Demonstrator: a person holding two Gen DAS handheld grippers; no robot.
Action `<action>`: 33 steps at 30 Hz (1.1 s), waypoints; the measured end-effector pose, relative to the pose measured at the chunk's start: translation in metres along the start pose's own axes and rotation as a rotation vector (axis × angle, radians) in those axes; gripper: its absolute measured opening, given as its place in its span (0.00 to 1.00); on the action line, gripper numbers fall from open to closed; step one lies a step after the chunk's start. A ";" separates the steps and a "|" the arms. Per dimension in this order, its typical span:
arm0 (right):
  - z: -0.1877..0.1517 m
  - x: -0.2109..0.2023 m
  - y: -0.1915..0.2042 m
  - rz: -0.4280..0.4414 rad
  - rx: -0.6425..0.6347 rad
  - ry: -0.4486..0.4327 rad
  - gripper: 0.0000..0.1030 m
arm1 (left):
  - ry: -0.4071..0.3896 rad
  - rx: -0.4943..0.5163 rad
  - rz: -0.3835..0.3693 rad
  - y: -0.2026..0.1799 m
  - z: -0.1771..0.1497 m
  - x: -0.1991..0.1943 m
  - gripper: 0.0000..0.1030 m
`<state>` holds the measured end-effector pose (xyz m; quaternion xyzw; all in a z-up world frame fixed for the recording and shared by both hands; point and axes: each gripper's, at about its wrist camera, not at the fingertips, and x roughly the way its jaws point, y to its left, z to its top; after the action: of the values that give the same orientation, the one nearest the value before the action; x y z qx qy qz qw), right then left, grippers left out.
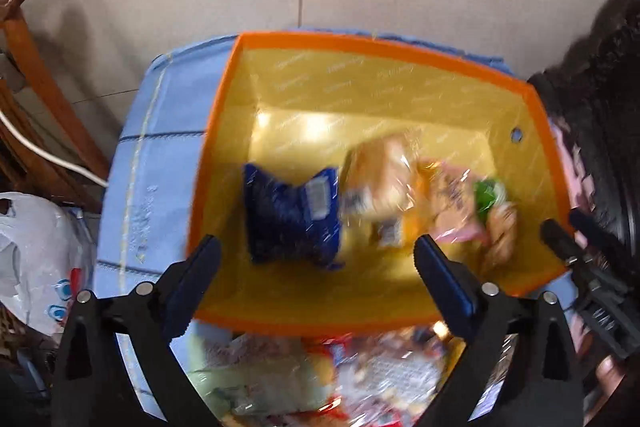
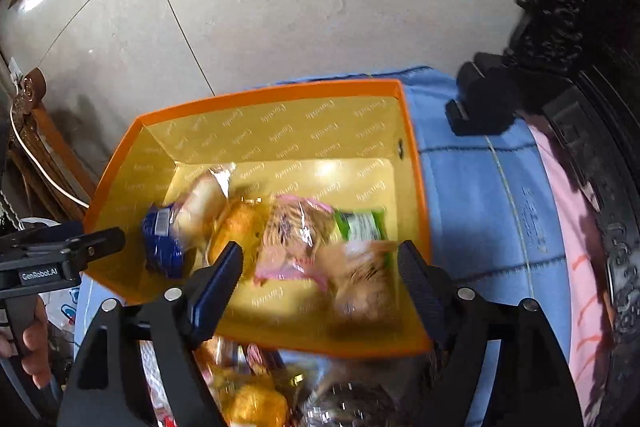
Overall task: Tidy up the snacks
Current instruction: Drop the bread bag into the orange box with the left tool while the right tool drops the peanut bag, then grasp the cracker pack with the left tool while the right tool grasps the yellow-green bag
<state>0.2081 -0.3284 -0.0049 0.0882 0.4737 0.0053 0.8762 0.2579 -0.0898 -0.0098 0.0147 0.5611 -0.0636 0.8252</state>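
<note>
An orange box (image 1: 360, 43) (image 2: 260, 93) with a yellow inside stands on a blue cloth. In it lie a dark blue packet (image 1: 288, 215) (image 2: 164, 243), a bread packet (image 1: 380, 179) (image 2: 204, 199), a pink packet (image 1: 452, 195) (image 2: 292, 239) and a green packet (image 1: 488, 195) (image 2: 360, 225). A blurred tan packet (image 2: 360, 279) (image 1: 500, 231) lies at the right end. My left gripper (image 1: 316, 247) hangs open over the blue packet, apart from it. My right gripper (image 2: 320, 251) is open above the pink and tan packets, its pads touching nothing.
More loose snacks (image 1: 320, 379) (image 2: 248, 395) are piled in front of the box. The blue cloth (image 1: 160, 167) (image 2: 480, 207) covers the surface. A white plastic bag (image 1: 36, 255) and wooden furniture (image 1: 36, 67) stand left; dark carved furniture (image 2: 580, 27) stands right. Beyond is tiled floor.
</note>
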 end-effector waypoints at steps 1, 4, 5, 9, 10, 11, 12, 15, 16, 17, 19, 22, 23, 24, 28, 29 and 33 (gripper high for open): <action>-0.004 -0.004 -0.001 0.003 0.004 0.000 0.80 | 0.003 0.007 0.014 0.005 -0.008 -0.002 0.92; -0.021 -0.019 -0.006 -0.007 0.008 -0.007 0.83 | 0.007 0.003 0.034 0.019 -0.030 -0.011 0.92; -0.028 -0.025 -0.007 -0.005 0.006 -0.006 0.84 | 0.012 -0.008 0.037 0.026 -0.040 -0.014 0.92; -0.059 -0.045 -0.008 -0.009 0.018 0.020 0.85 | 0.053 -0.084 0.047 0.060 -0.077 -0.027 0.92; -0.066 -0.049 -0.008 -0.005 0.022 0.025 0.85 | 0.059 -0.102 0.043 0.067 -0.085 -0.029 0.92; -0.073 -0.053 -0.008 -0.001 0.025 0.030 0.86 | 0.067 -0.122 0.039 0.073 -0.094 -0.030 0.92; -0.081 -0.057 -0.008 0.001 0.024 0.035 0.86 | 0.074 -0.140 0.040 0.079 -0.103 -0.032 0.92; -0.105 -0.069 -0.003 0.007 0.011 0.051 0.88 | 0.115 -0.190 0.045 0.094 -0.137 -0.030 0.92; -0.114 -0.073 -0.002 0.011 0.012 0.055 0.88 | 0.127 -0.202 0.037 0.097 -0.145 -0.029 0.92; -0.122 -0.076 -0.001 0.011 0.014 0.062 0.89 | 0.140 -0.222 0.027 0.101 -0.153 -0.028 0.92; -0.135 -0.081 0.000 0.010 0.016 0.075 0.89 | 0.150 -0.271 0.025 0.104 -0.169 -0.028 0.92; -0.154 -0.088 -0.002 0.005 0.025 0.089 0.89 | 0.177 -0.282 0.006 0.102 -0.181 -0.023 0.92; -0.159 -0.090 -0.004 0.006 0.030 0.091 0.89 | 0.188 -0.283 0.009 0.102 -0.184 -0.019 0.92; -0.165 -0.093 -0.006 0.007 0.037 0.095 0.89 | 0.195 -0.289 0.010 0.102 -0.186 -0.015 0.92; -0.180 -0.101 -0.017 -0.003 0.062 0.096 0.89 | 0.217 -0.378 0.021 0.112 -0.188 0.007 0.92; -0.183 -0.103 -0.020 -0.007 0.069 0.098 0.89 | 0.227 -0.401 0.015 0.115 -0.188 0.014 0.92; -0.197 -0.108 -0.034 -0.030 0.108 0.111 0.89 | 0.270 -0.443 0.032 0.120 -0.185 0.039 0.92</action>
<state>-0.0173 -0.3420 -0.0266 0.1278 0.5224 -0.0285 0.8426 0.1155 0.0436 -0.1204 -0.1491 0.6662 0.0766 0.7266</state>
